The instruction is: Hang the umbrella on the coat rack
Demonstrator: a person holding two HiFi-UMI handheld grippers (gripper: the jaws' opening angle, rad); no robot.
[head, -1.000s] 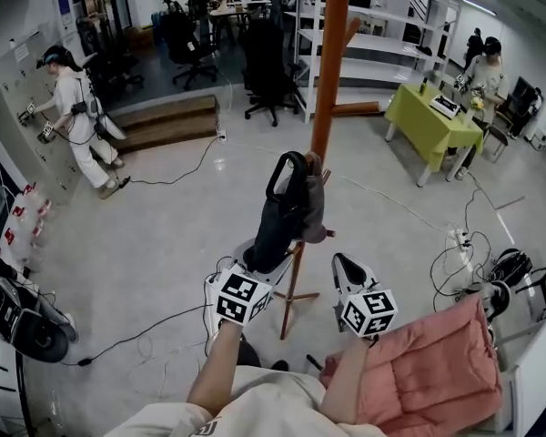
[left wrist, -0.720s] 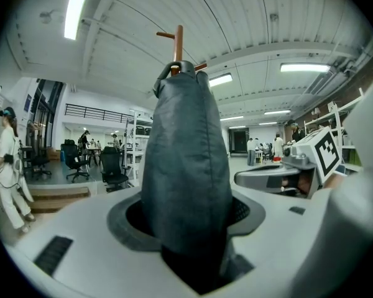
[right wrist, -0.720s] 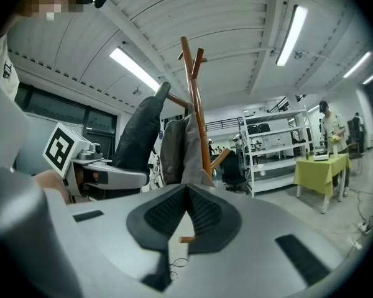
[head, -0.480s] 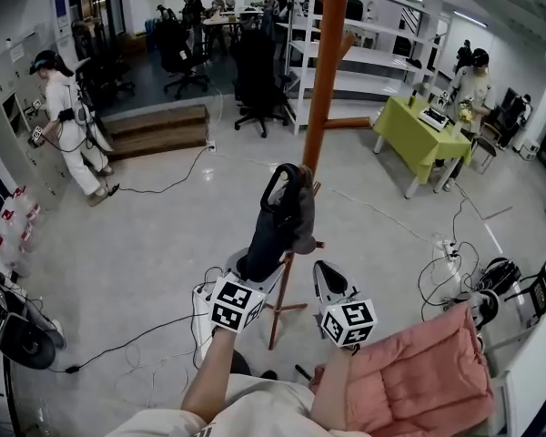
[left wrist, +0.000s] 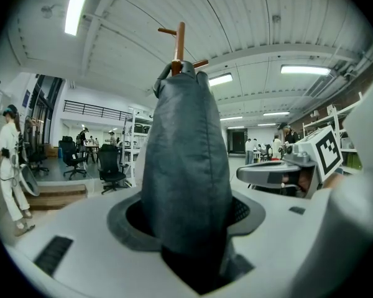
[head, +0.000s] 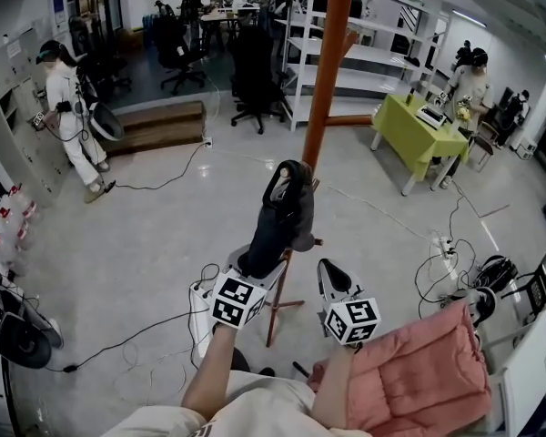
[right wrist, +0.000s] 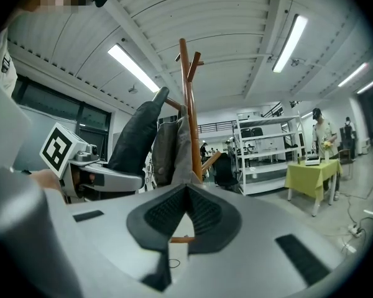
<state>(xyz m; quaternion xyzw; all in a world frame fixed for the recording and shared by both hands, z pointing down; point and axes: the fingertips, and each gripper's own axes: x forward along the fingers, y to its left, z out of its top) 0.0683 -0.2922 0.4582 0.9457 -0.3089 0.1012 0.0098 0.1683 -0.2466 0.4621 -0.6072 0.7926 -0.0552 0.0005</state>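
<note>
Umbrella (head: 275,226) lengthwise toward coat rack (head: 332,62) (loop (head: 287,178) foremost)

The umbrella (head: 278,218) stood between the jaws of your left gripper (head: 253,264), its top beside the coat rack (head: 327,80) straight ahead of you, your right gripper (head: 328,275) just to its right; behind the rack stood shelving (head: 371,55), a table (head: 417,135) to the right, a person (head: 69,107) far left
</note>
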